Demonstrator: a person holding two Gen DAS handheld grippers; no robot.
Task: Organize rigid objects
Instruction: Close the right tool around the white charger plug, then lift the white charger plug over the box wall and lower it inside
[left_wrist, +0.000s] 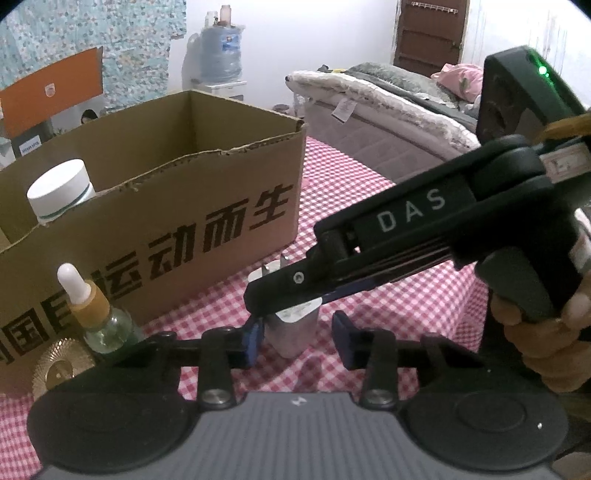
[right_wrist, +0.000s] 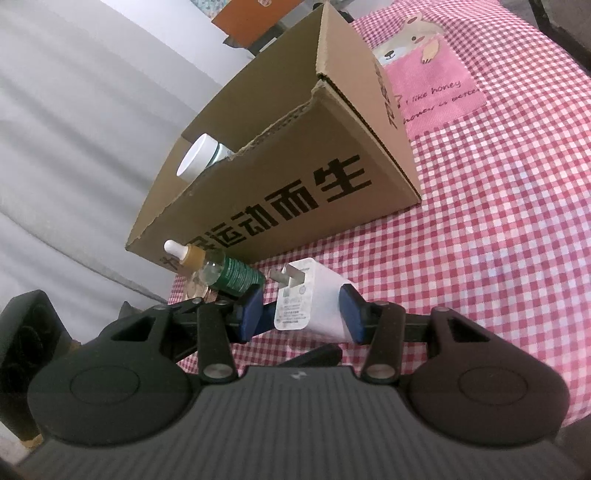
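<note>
The right gripper (right_wrist: 301, 314) clasps the white rectangular plastic charger (right_wrist: 314, 299), prongs pointing far toward the brown cardboard box (right_wrist: 295, 192); the left gripper (left_wrist: 297, 339) stands released.

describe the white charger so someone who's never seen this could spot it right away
Find the open cardboard box with large dark printed characters on the red-and-white checked cloth. Just in front of its printed side, the white charger sits between the right gripper's blue fingers. Unlike the neighbouring green-labelled dropper bottle, it is a plain white block with two flat metal prongs.
</note>
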